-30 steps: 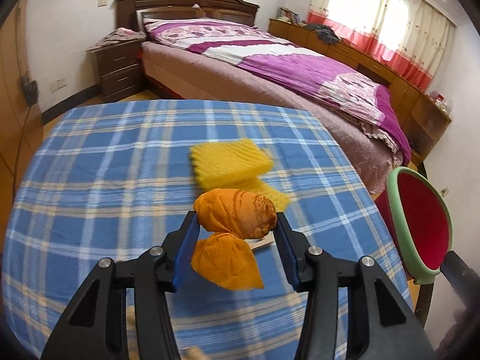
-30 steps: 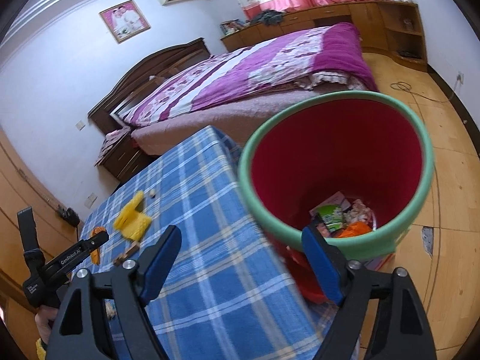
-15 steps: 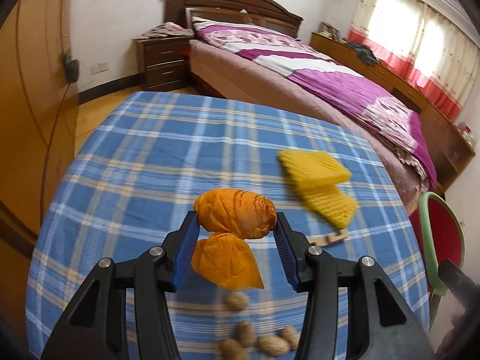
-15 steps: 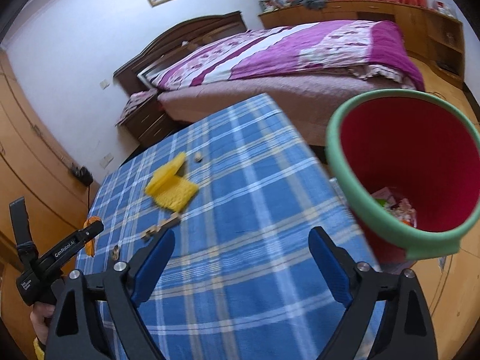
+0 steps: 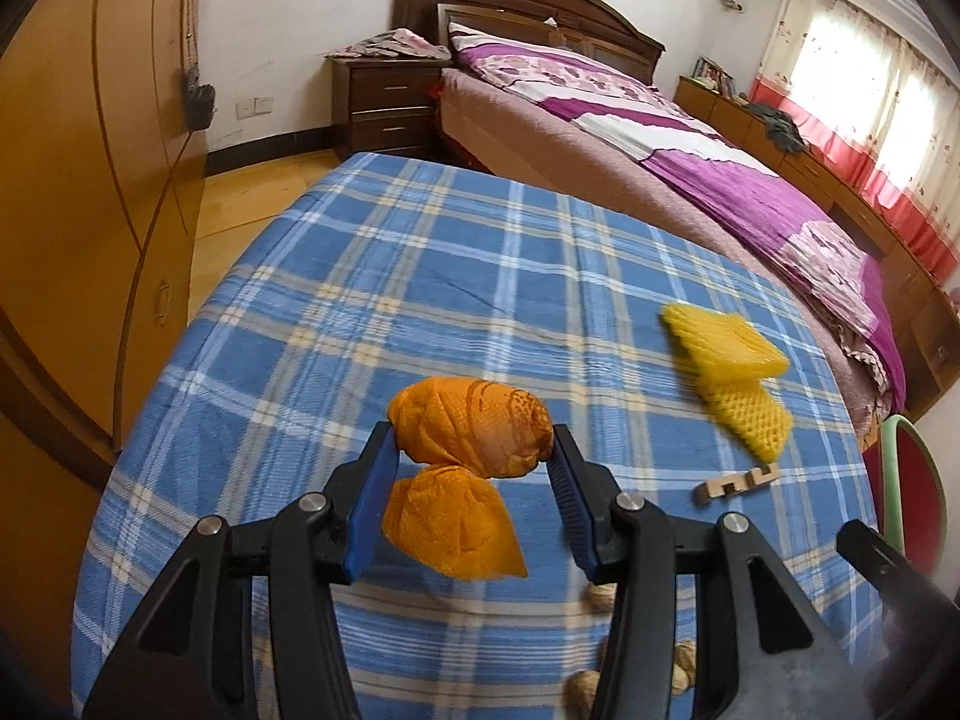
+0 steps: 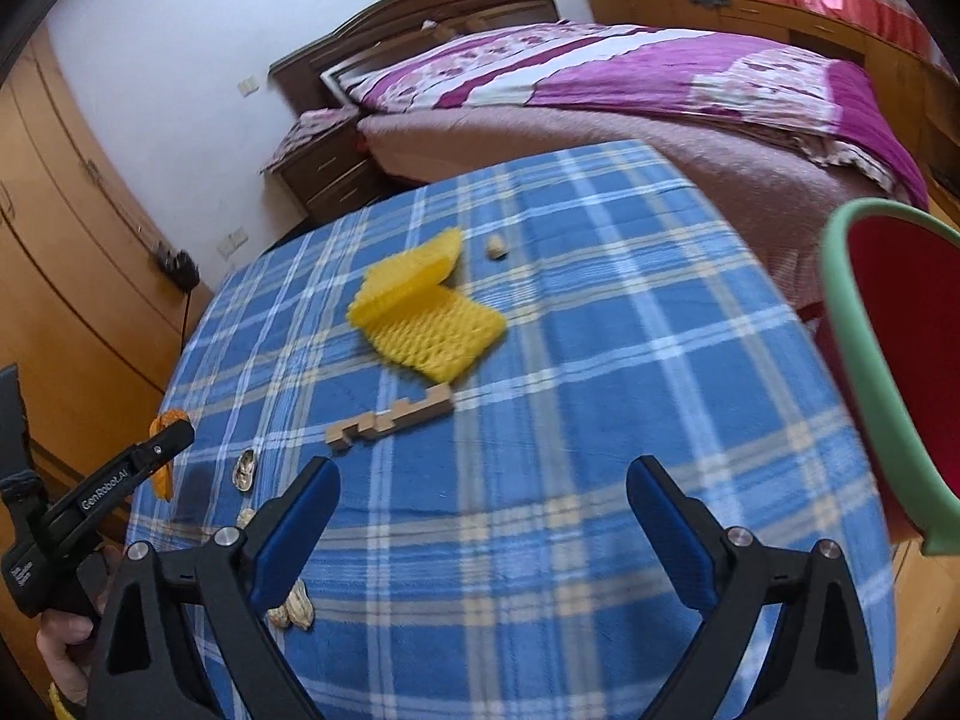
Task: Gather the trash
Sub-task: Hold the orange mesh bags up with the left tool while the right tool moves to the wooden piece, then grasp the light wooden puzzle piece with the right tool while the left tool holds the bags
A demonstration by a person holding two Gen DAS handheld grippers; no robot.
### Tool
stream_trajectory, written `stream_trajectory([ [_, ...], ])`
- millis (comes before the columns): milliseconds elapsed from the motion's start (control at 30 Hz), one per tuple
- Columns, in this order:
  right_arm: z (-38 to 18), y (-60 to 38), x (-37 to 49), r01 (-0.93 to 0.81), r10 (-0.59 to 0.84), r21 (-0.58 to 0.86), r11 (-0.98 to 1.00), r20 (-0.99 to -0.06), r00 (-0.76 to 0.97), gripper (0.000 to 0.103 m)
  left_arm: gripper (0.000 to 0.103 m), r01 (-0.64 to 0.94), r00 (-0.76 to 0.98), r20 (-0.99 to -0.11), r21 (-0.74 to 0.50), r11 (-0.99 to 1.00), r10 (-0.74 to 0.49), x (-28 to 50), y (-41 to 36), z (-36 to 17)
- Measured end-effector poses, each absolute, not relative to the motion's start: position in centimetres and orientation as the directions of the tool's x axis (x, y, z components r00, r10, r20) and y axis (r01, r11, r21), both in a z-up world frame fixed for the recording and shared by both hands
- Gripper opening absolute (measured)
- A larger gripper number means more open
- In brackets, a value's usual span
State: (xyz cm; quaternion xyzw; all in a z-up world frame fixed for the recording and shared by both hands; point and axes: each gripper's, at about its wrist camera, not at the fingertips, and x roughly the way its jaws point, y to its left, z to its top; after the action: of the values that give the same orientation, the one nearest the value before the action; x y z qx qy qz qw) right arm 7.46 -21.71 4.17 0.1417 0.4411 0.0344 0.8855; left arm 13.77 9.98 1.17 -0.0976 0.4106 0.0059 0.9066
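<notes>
Left wrist view: the left gripper (image 5: 471, 462) pinches a crumpled orange paper napkin wad (image 5: 471, 435) between its two blue pads, the wad's long axis running crosswise from pad to pad and a loose tail of it hanging below. It is held above the blue plaid tablecloth (image 5: 420, 276), toward the table's near edge. The red plastic waste bin with a green rim (image 5: 909, 486) shows only as a sliver beyond the table's right edge, so the bin lies to the right of the held wad and across the table's width. Between them lie a folded yellow foam fruit net (image 5: 729, 363) and a notched pale wooden piece (image 5: 738, 480), both toward the right edge. A few nut shells (image 5: 600, 597) lie at the near edge under the right finger.

Right wrist view: the right gripper (image 6: 480, 534) stands spread wide with nothing between its blue pads, hovering over the table's near edge. The bin (image 6: 864, 378) stands just off the right edge, much nearer this gripper than the left one (image 6: 153, 459), which shows off the left edge with the orange wad (image 6: 163, 468) partly hidden behind it. The foam net (image 6: 426, 312) and the wooden piece (image 6: 393, 417) lie ahead and slightly left of the open jaws, the wooden piece's long axis slanting up to the right. Judging by this, the left hand's carry must cross the whole table rightward to reach the bin.
</notes>
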Motion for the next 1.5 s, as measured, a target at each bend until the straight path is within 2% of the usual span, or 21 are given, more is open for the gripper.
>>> stream_trajectory([
  [500,1.8,-17.0,11.4,-0.013,0.165,0.19,0.982,-0.815,0.555,0.099,0.052,-0.134,0.647,-0.761,-0.17,0.976,-0.044,14.2,11.8,-0.2],
  [633,1.5,-16.1,12.1,-0.027,0.149,0.16,0.987,-0.821,0.552,0.103,0.052,-0.135,0.644,-0.763,-0.174,0.976,-0.047,14.2,11.9,-0.4],
  [1000,0.8,-14.4,13.4,-0.054,0.078,0.058,0.997,-0.827,0.557,0.103,0.052,-0.143,0.637,-0.769,-0.18,0.973,-0.048,14.4,12.6,-0.9],
  [1100,0.8,-14.3,13.4,-0.052,0.062,0.039,0.998,-0.823,0.565,0.099,0.052,-0.142,0.637,-0.769,-0.181,0.973,-0.05,14.4,12.6,-0.9],
  [1233,0.9,-14.2,13.2,-0.049,0.036,0.009,0.999,-0.813,0.581,0.079,0.052,-0.137,0.637,-0.769,-0.18,0.974,-0.053,14.3,12.6,-1.0],
  [1500,1.4,-15.6,12.1,-0.043,0.103,0.096,0.994,-0.806,0.582,0.079,0.052,-0.128,0.645,-0.762,-0.182,0.975,-0.058,13.9,12.0,-0.3],
])
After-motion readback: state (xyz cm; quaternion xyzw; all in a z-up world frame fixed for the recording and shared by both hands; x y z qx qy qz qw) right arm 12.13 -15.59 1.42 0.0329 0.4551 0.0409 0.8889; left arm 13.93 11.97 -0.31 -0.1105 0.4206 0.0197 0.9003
